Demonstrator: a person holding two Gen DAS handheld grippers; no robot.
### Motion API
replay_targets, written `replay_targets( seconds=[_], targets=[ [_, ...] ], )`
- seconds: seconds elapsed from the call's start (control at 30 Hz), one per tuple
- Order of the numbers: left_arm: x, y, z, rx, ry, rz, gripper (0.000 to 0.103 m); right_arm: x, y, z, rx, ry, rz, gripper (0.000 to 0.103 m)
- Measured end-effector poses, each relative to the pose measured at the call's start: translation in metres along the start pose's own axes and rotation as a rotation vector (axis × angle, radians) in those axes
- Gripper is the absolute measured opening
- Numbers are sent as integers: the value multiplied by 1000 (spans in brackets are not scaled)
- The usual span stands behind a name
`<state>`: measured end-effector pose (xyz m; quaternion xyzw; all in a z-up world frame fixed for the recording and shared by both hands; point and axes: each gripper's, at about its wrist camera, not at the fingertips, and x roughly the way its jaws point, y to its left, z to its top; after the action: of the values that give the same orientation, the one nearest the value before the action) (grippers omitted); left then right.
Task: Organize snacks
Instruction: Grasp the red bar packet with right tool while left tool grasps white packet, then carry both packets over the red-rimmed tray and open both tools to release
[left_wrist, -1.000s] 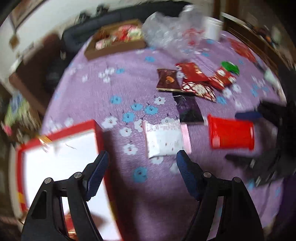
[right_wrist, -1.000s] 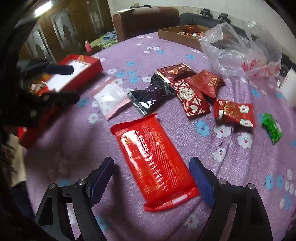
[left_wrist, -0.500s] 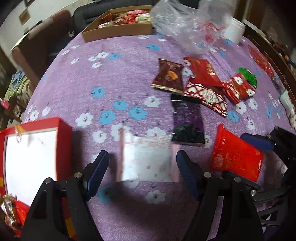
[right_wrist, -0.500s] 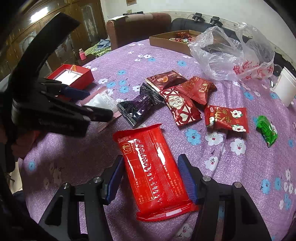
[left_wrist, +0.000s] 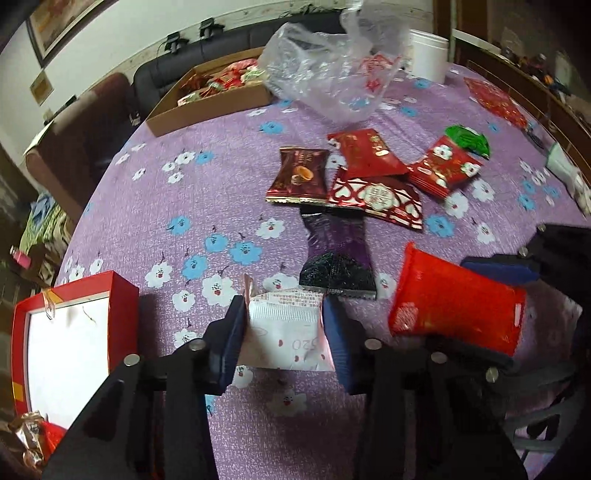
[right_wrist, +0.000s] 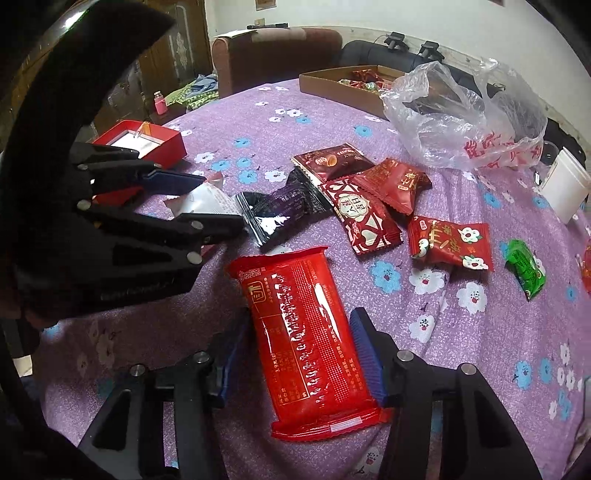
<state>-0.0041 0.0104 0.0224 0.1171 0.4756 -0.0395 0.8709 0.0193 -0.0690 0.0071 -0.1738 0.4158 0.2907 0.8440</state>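
A round table covered in a purple flowered cloth (left_wrist: 207, 192) holds a scatter of snack packets.

In the left wrist view, the left gripper (left_wrist: 283, 325) sits low over the cloth with its two blue-padded fingers pressed against the sides of a white packet with pink edges (left_wrist: 286, 334), pinching it. Just beyond that packet lies a dark purple packet (left_wrist: 336, 254), and beyond that a brown packet (left_wrist: 300, 175), a red packet with white hearts (left_wrist: 376, 197), a plain red packet (left_wrist: 364, 152), a red flowered packet (left_wrist: 445, 169) and a small green packet (left_wrist: 467, 138). To the near left stands a red box with a white lining (left_wrist: 66, 354). At the far side are a brown cardboard tray of sweets (left_wrist: 210, 96), a crumpled clear plastic bag (left_wrist: 332, 70) and a white tub (left_wrist: 428, 53).

In the right wrist view, the right gripper (right_wrist: 295, 354) has its fingers closed onto the long sides of a large red packet (right_wrist: 303, 332), which lies lengthwise between them on the cloth, to the right of the white packet. The left gripper appears at the left of this view, clamped on the white packet (right_wrist: 205, 201) beside the red box (right_wrist: 147, 142).
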Motion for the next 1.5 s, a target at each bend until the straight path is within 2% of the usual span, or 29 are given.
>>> replay_targets(
  seconds=[0.3, 0.53, 0.67, 0.9, 1.0, 1.23, 1.37, 1.5],
  targets=[
    [-18, -2, -25, 9, -32, -54, 37, -2, -6, 1, 27, -2, 8, 51],
    [-46, 0, -40, -5, -88, -98, 37, -4, -13, 2, 71, -4, 12, 51],
    [-72, 5, -49, -18, -146, -90, 37, -4, -17, 2, 96, -6, 16, 51],
    [-109, 19, -70, -57, -226, -20, 37, -5, -19, 2, 112, -10, 19, 50],
    [-122, 26, -81, -77, -246, -22, 37, -5, -22, 2, 132, -16, 25, 50],
    [-147, 44, -106, -121, -300, -42, 37, -7, -53, -3, 290, -71, 98, 50],
    [-155, 58, -113, -146, -322, -57, 37, -8, -80, -11, 464, -115, 219, 48],
    [-160, 75, -119, -184, -347, -71, 37, -5, -95, -16, 609, -120, 297, 48]
  ],
)
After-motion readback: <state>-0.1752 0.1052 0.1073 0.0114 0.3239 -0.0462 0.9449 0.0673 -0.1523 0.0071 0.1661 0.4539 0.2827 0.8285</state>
